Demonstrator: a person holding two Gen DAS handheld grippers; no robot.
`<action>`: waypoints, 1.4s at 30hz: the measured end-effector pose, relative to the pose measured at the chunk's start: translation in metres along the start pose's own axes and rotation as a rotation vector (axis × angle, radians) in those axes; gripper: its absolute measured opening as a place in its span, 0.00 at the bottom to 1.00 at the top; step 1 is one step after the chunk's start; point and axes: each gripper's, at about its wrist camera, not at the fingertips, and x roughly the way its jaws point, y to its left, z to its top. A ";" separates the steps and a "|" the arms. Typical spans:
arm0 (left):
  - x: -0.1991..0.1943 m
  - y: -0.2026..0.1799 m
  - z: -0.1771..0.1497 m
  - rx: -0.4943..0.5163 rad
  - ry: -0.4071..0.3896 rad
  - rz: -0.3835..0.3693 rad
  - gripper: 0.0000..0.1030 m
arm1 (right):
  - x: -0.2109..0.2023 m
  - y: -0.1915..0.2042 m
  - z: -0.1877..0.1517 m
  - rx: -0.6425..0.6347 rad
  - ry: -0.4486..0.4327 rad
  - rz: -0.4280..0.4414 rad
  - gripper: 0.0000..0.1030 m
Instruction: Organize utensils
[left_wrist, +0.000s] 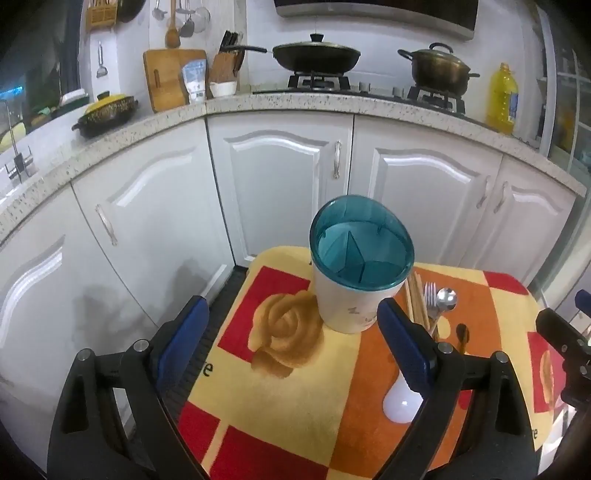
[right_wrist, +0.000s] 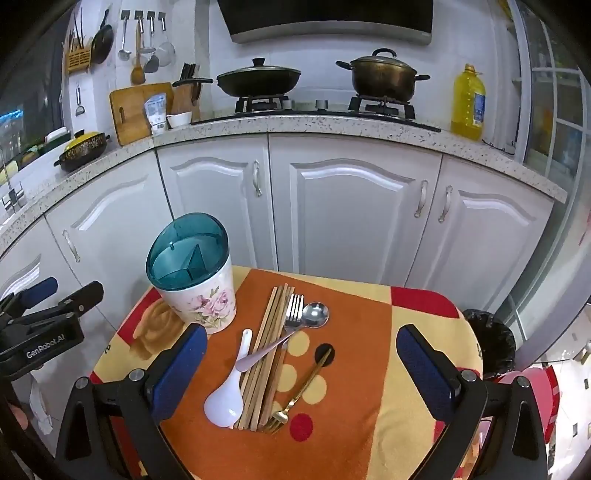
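Several utensils, chopsticks (right_wrist: 269, 354) among them, lie lengthwise pointing away on the mat (right_wrist: 369, 369), just right of the holder (right_wrist: 195, 284). The right gripper (right_wrist: 301, 373), wide open and empty, hovers nearest; the left gripper (left_wrist: 291, 339), likewise empty, seemingly faces the holder.

A speckled stone countertop (right_wrist: 332, 127) curves across the upper half of the frame above white panelled cabinet doors (right_wrist: 354, 214). At upper centre a lidded black wok (right_wrist: 258, 79) sits on a gas burner, and to its right a lidded dark metal pot (right_wrist: 382, 75). A yellow plastic oil bottle (right_wrist: 468, 103) stands at upper right. At upper left a wooden cutting board (right_wrist: 131, 110) leans on the wall, below hanging ladles (right_wrist: 147, 40). A black-lined bin (right_wrist: 491, 341) sits at lower right.
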 end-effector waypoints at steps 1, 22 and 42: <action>-0.002 -0.001 0.000 0.003 -0.004 -0.001 0.90 | -0.003 -0.001 0.000 0.001 -0.003 -0.001 1.00; -0.036 -0.009 0.009 0.033 -0.100 -0.009 0.89 | -0.041 0.000 0.014 -0.029 -0.092 -0.026 1.00; -0.034 -0.019 0.009 0.060 -0.077 -0.080 0.88 | -0.035 -0.006 0.011 -0.020 -0.075 -0.035 1.00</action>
